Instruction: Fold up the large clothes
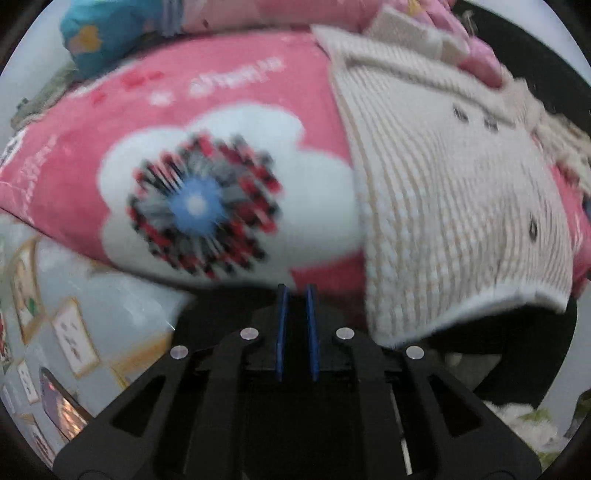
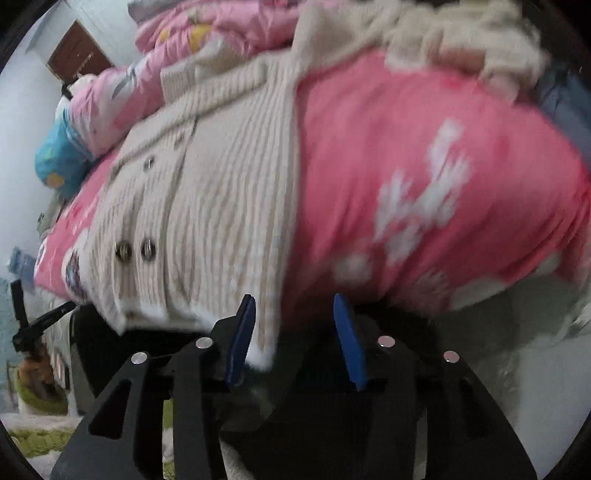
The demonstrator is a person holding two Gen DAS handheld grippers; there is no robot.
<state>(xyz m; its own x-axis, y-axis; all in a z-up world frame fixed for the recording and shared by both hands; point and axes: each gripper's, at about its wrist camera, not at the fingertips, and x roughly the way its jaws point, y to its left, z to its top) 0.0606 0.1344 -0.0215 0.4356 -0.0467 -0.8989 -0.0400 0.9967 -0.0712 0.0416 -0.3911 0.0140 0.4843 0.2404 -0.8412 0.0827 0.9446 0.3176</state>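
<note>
A cream ribbed knit cardigan with dark buttons lies spread over a pink fleece blanket with a white flower print, and its hem hangs over the bed's near edge. My left gripper hovers above the blanket's edge, left of the cardigan. Its blue pads stand barely parted, with nothing between them. In the right wrist view the cardigan covers the left part of the pink blanket. My right gripper is open. The cardigan's white hem corner hangs between its fingers, close to the left pad and not pinched.
Pink quilts and a blue cushion are piled at the bed's far side. A brown door is behind them. Patterned floor tiles lie below the bed edge. A black stand and a green rug sit at the left.
</note>
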